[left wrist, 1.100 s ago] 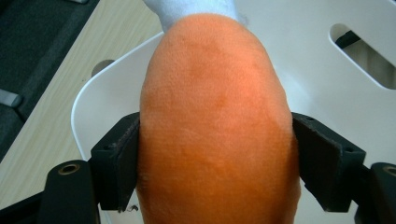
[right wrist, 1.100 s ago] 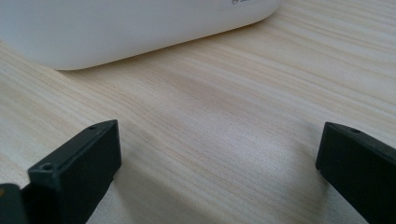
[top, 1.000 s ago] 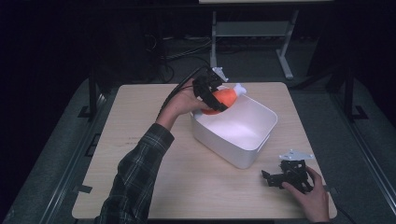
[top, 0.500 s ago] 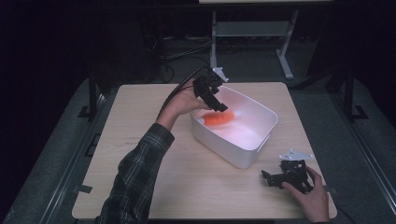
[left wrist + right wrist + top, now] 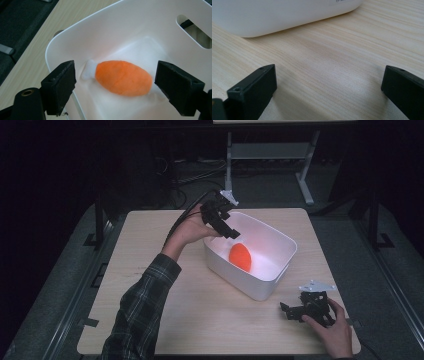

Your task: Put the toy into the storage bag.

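1. The orange plush drumstick lies on its side on the floor of the white bin, near the middle of the high view. In the left gripper view it sits at centre frame, with its white bone end pointing to the left.
2. It looks soft and fuzzy, plump and oval, bright orange against the white plastic. We judge that it would squash easily and would not roll far.
3. The left gripper hovers over the bin's upper-left rim. Its jaws are spread wide with nothing pinched; they have just been opening, and the toy lies free below the gap between them.
4. The right gripper rests on the counter at the lower right of the high view, just beside the bin's near corner. Its 2 jaws stand apart over bare wood.
5. What could go wrong, in our judgement: if we pull the left gripper back carelessly, a jaw or its cable could catch the rim and drag or tip the light bin.
6. The right gripper sits close to the bin wall, so a nudge there could shove the bin across the counter.
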Available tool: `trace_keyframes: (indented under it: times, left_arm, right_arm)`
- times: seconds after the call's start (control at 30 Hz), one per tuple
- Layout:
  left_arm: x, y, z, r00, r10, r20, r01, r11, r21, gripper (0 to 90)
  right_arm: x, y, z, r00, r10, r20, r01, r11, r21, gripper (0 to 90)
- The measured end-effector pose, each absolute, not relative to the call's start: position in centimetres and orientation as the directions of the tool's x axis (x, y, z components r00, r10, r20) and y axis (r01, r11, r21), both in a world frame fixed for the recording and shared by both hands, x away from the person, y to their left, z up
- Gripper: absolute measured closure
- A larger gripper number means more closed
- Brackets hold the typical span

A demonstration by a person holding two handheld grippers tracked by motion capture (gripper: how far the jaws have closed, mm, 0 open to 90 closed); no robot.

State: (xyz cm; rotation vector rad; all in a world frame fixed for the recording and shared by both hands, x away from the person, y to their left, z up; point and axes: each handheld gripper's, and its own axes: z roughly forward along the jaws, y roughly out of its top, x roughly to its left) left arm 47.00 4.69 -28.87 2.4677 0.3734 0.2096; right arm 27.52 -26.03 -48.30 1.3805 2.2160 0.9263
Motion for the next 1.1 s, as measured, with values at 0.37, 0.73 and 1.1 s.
trace_keyframes:
  times: [0.37, 0.73, 1.1]
  left_arm:
    - [45.8, 7.2, -28.5, 0.940, 0.336, 0.068, 0.229, -0.763, 0.605, 16.6]
    - [44.6, 9.7, -29.3, 0.925, 0.373, 0.074, 0.253, -0.750, 0.611, 16.7]
    - [43.2, 12.6, -29.7, 0.912, 0.403, 0.074, 0.272, -0.729, 0.628, 16.7]
  right_arm:
    - [27.5, -26.0, -48.3, -0.453, 0.891, 0.031, 0.648, 0.306, 0.698, 0.0]
    - [27.5, -26.0, -48.3, -0.453, 0.891, 0.029, 0.647, 0.307, 0.698, 0.0]
    - [27.5, -26.0, -48.3, -0.453, 0.891, 0.029, 0.647, 0.307, 0.698, 0.0]
